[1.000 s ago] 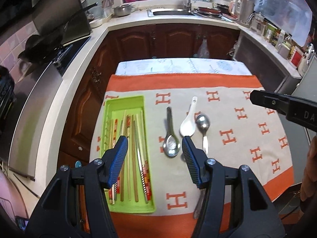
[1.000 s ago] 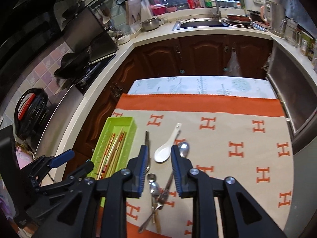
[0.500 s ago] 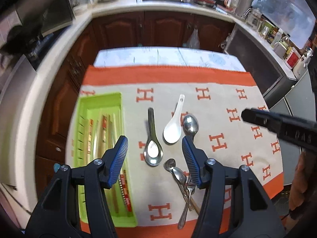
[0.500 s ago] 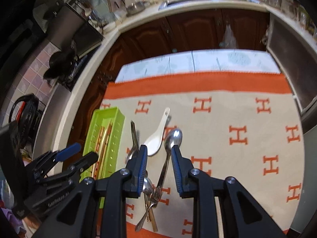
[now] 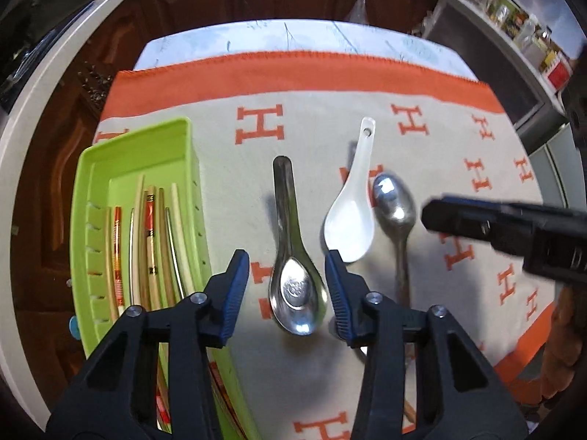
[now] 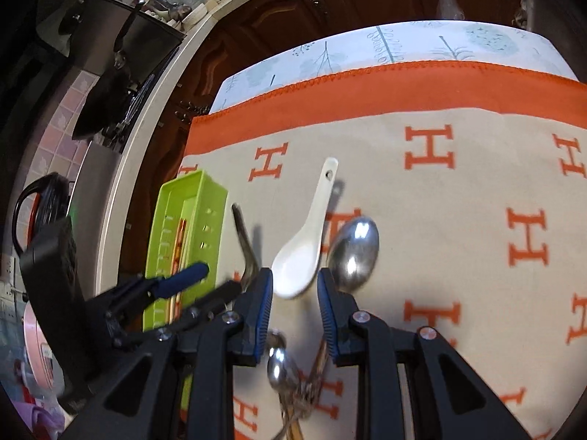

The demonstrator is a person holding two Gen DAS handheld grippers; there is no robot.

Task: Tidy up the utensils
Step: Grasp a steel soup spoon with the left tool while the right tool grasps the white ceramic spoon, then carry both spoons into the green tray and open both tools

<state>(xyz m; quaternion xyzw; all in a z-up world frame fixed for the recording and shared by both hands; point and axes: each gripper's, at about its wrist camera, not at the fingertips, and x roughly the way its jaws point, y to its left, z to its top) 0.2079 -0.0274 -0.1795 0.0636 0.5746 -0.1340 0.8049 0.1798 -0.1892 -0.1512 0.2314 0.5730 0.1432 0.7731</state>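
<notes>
Both claws are apart and empty: the left claw [image 5: 288,286] over the steel soup spoon [image 5: 295,286], the right claw [image 6: 294,299] over the white ceramic spoon [image 6: 306,249].

Both came down toward the cloth! The left hand-held gripper [image 5: 288,286] dropped low, its open jaws now straddling the steel soup spoon's [image 5: 295,286] bowl. The right hand-held gripper [image 6: 294,299] sank too, closing in over the white ceramic spoon [image 6: 299,256].
</notes>
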